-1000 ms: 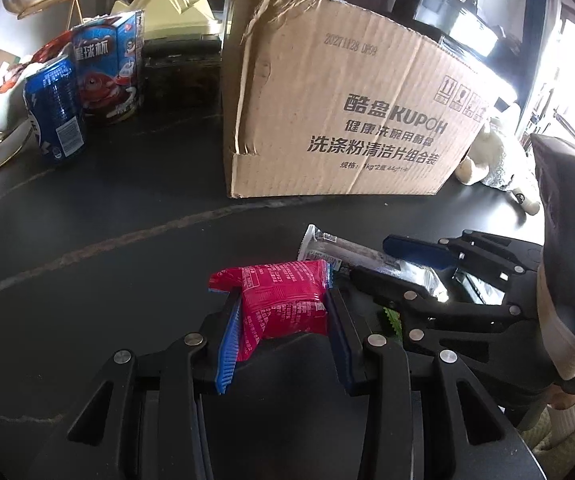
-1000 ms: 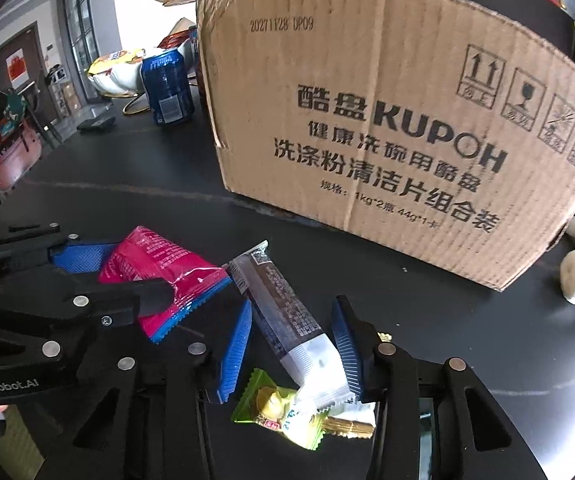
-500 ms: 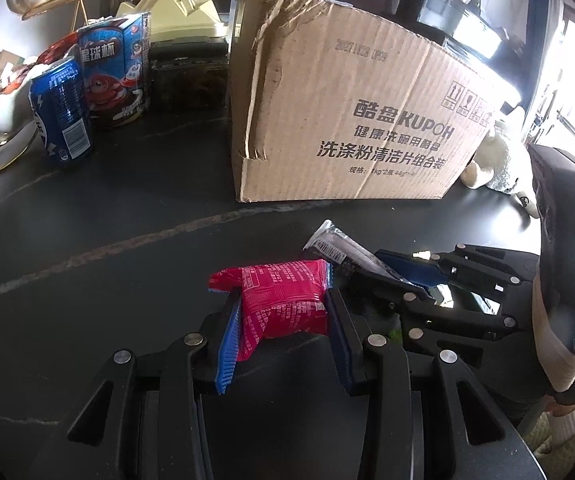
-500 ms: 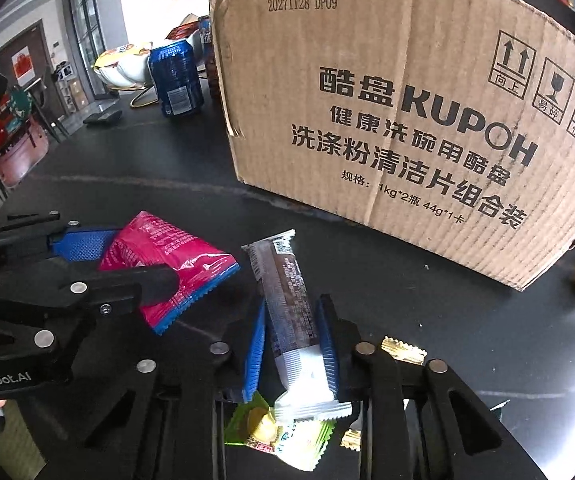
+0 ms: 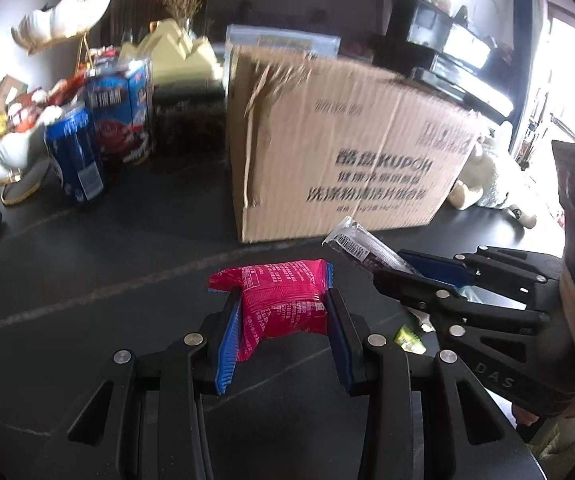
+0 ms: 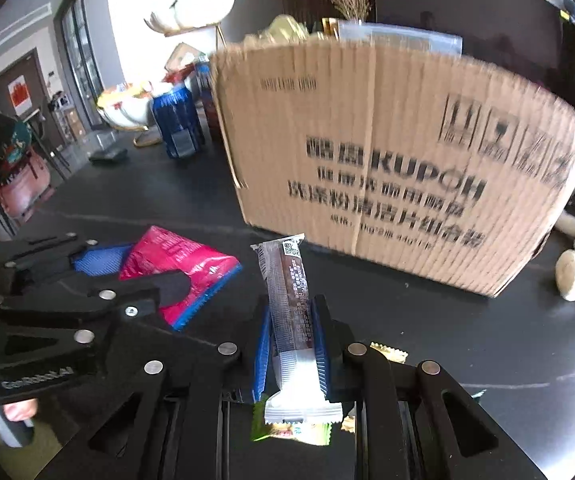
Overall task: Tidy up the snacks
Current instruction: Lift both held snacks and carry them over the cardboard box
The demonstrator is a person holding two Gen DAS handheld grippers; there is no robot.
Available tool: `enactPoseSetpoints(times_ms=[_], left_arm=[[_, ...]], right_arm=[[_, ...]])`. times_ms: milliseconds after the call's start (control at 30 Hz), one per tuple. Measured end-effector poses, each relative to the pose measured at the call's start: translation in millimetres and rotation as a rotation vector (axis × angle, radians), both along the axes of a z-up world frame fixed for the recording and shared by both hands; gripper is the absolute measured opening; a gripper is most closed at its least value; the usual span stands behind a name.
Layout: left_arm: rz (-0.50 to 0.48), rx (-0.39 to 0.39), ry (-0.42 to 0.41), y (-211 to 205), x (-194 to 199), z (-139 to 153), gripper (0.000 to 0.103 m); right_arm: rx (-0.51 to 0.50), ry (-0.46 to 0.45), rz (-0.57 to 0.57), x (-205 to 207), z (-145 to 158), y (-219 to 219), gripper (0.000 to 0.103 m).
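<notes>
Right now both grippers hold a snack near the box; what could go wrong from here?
1. The right gripper pinches the long bar near its lower half; the free end may sag or catch the cardboard box rim.
2. The two grippers are close and could collide.
3. The left gripper squeezes the pink packet, perhaps crushing its contents.

Snack pkt [image 5: 283, 304] magenta w/ blue zigzag edge; bar wrapper [image 6: 289, 296] brown/clear; box [image 5: 347, 152] tan, black print; worktop [image 5: 87, 280] black.
</notes>
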State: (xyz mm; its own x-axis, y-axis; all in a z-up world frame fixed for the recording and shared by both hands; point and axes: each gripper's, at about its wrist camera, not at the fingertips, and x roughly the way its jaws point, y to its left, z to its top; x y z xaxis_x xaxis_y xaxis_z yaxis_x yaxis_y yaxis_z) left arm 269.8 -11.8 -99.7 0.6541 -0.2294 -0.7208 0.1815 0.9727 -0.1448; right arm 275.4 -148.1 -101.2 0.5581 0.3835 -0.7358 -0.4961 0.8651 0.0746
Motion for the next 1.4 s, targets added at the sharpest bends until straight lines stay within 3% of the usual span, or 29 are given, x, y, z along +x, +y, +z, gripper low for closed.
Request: enactPoseSetpoints(times_ms=[300, 600, 867, 1067, 1400], left_arm=[[-0.014, 0.006, -0.135, -11, -21, 47, 0.039], [-0.012, 0.019, -0.21, -14, -21, 96, 0.039], [-0.026, 0.028, -0.265, -13, -11, 143, 0.039], [-0.038, 0.02, -0.242, -11, 15, 168, 0.039], [-0.073, 0.022, -0.206, -19, 72, 172, 0.039]], right_arm=[[0.092, -0.15, -0.087, -20, 54, -23, 0.021], [0.082, -0.267, -0.189, -28, 107, -43, 0.021], [0.085, -0.262, -0.208, -13, 145, -40, 0.021], [0.046, -0.26, -0.204, 7, 166, -35, 0.021], [-0.03, -0.234, -0.208, 54, 172, -37, 0.021]])
